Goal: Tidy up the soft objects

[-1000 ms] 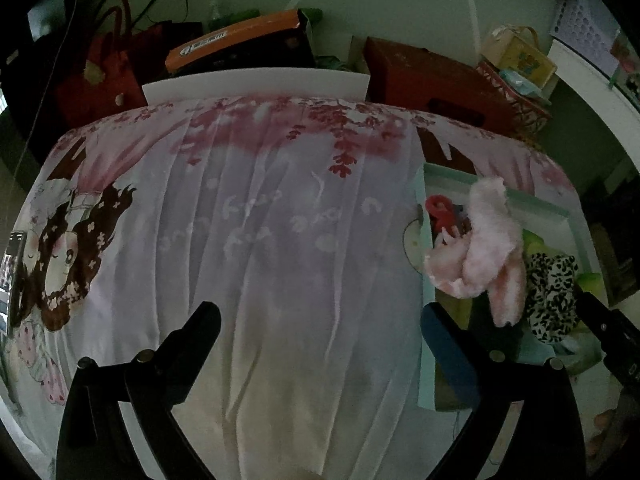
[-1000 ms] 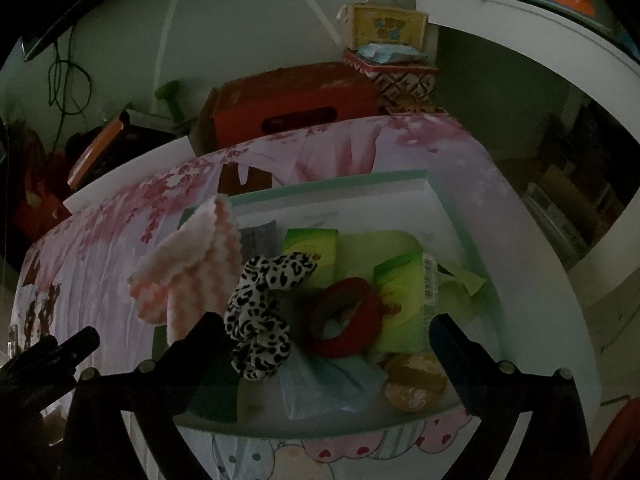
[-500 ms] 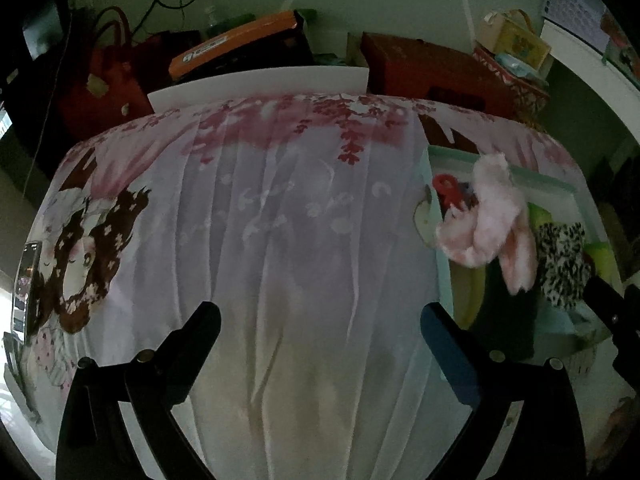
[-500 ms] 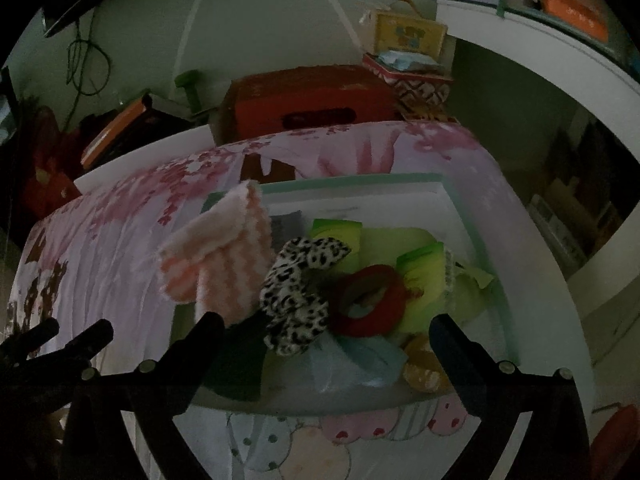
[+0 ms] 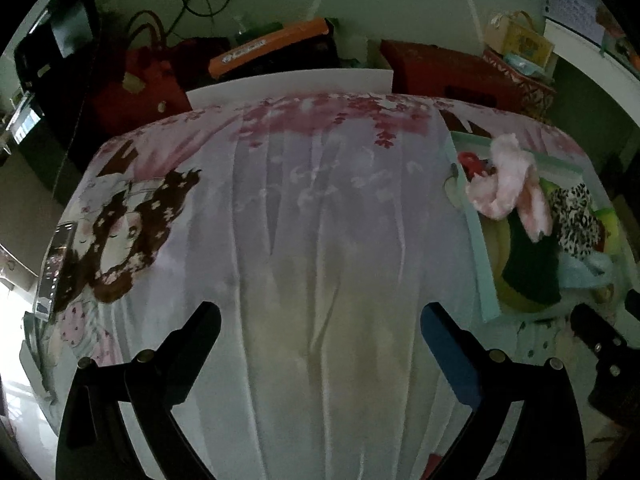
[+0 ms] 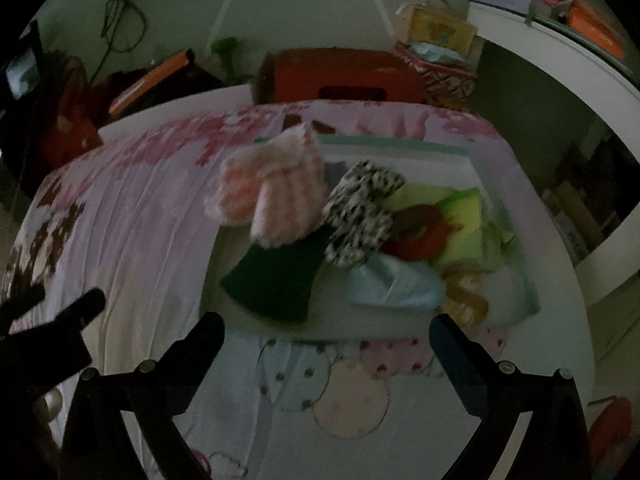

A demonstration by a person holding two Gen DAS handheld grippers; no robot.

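Dim room, a table under a pink printed cloth [image 5: 320, 240]; nearest, the right gripper [image 6: 326, 332] hangs with its fingers spread wide and empty, just short of the near edge of a shallow pale tray [image 6: 496, 216] that sits toward the right edge of the table; the left gripper [image 5: 320, 320] is likewise spread wide and empty over bare cloth near the table's near edge, well apart from the tray; in the tray the soft things lie heaped: a dark green cloth [image 6: 280, 276] at the near left corner, a pale blue bag [image 6: 400, 284] beside it, a leopard-print scrunchie [image 6: 360, 212] in the middle touching a red ring [image 6: 420, 232], yellow-green sponges [image 6: 460, 220] toward the right edge, and a pink striped cloth [image 6: 272, 192] draped over the tray's left edge; beyond the table's far edge stand a red box [image 6: 340, 76] and bags; likely risks: the pieces overlap, so a pinch may lift two at once or drag the light tray; the pink cloth may slide off onto the table; the right view is blurred and dark, so aim may be poor
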